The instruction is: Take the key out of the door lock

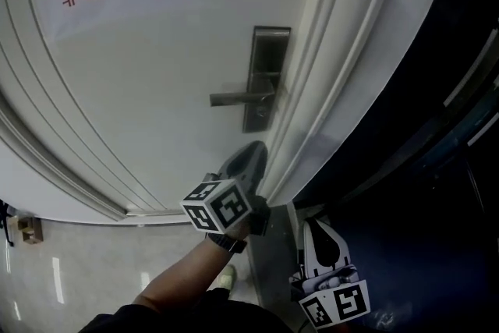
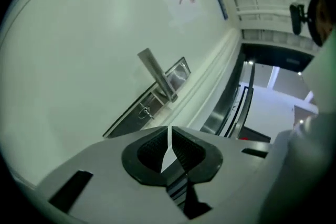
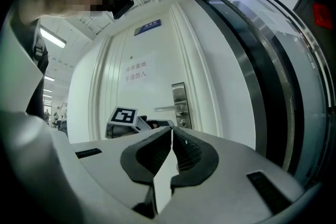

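The left gripper (image 2: 169, 132) has its jaws pressed together at the tips, with nothing between them. Just ahead of its tips and slightly left, in the left gripper view, the key (image 2: 145, 112) sticks out of the keyhole in the lower part of the metal lock plate (image 2: 181, 68), apart from the jaws. Beyond the key, the lever handle (image 2: 156, 73) juts from the same plate. In the head view, the left gripper (image 1: 248, 155) points up at the plate, its marker cube (image 1: 218, 206) behind it; what seems to be the key (image 1: 263, 115) is only a small blur there. The right gripper (image 3: 171, 136) is likewise closed and empty, and sits behind and to the right of the left one, well back from the white door (image 1: 156, 90).
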`<state>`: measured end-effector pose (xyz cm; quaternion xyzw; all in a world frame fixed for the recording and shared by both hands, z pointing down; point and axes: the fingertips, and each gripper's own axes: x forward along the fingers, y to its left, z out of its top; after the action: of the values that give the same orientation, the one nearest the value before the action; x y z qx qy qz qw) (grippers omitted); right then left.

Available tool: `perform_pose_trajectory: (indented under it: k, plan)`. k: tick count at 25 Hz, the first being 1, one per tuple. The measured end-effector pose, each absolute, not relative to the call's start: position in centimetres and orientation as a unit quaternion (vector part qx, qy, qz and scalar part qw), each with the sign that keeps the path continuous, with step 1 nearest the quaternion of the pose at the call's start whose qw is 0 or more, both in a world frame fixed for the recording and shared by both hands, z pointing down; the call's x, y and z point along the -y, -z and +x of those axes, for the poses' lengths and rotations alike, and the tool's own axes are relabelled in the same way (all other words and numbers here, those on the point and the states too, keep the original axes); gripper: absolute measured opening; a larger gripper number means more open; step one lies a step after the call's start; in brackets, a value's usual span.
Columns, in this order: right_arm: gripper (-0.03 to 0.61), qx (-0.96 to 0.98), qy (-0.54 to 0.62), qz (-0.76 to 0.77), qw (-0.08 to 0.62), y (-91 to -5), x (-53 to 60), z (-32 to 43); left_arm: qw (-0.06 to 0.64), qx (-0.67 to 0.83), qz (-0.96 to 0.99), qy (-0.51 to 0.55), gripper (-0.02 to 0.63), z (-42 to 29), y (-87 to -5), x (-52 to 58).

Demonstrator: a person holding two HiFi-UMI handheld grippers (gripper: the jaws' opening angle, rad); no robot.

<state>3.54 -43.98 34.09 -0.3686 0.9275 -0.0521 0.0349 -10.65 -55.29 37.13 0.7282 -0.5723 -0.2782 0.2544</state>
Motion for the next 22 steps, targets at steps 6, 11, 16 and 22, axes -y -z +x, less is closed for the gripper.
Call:
perform_pose_trajectory:
  k: [6, 11, 16, 22]
  plan:
    - [0.017, -0.926, 0.06, -0.372, 0.026, -34.7, 46.2, 2.7, 0.344, 0.537, 0.671, 0.378, 0.005, -12.0, -38.3, 59.8]
    - [0.017, -0.925, 0.061, -0.374, 0.027, -34.7, 47.1, 2.5, 0.363, 0.533, 0.639, 0.42, 0.006, -13.1, -38.3, 61.8]
    - [0.017, -0.925, 0.068, -0.373, 0.023, -34.5, 47.1, 1.7, 0.39, 0.519, 0.611, 0.453, 0.063, -14.0, -38.8, 63.5]
    - [0.017, -0.925, 0.063, -0.374, 0.019, -34.3, 47.3, 1.6, 0.41, 0.493, 0.596, 0.483, 0.063, -13.9, -39.2, 64.9]
